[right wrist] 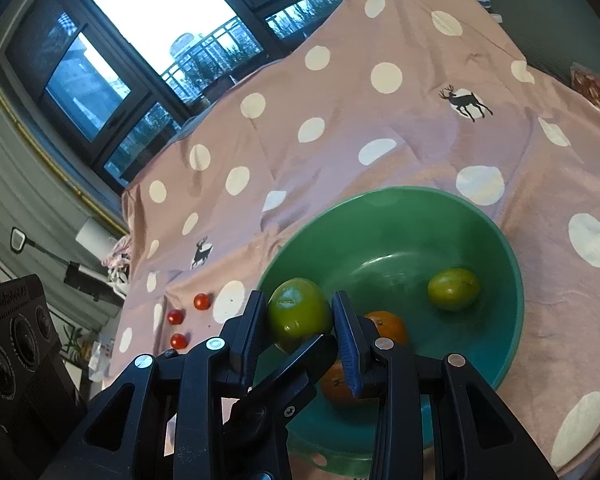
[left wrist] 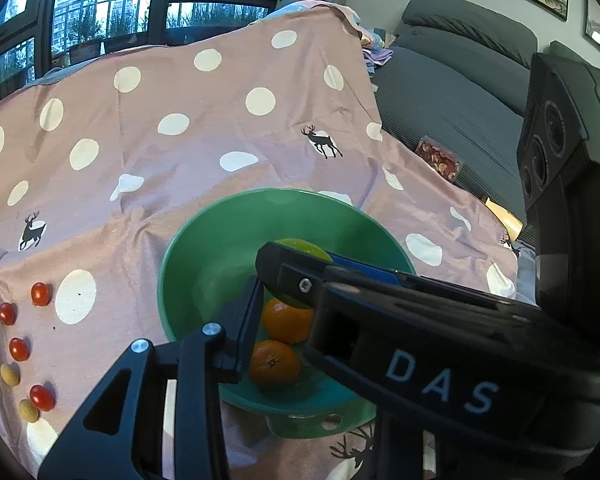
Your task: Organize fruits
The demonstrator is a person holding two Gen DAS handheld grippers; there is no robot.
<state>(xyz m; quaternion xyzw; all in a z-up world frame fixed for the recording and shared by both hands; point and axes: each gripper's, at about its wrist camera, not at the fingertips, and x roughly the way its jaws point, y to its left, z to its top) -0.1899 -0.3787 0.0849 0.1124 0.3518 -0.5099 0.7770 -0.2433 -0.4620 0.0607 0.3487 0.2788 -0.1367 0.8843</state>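
We carry a green fruit [right wrist: 298, 312], clamped in the right gripper [right wrist: 300, 320], over the bowl's [right wrist: 512, 280] near rim. Next we likely lower and release it. Whether the left gripper [left wrist: 260, 292] holds anything, we cannot tell.

Lower orange [right wrist: 336, 384] (in the bowl [right wrist: 512, 280]) half behind tongs [right wrist: 300, 320]
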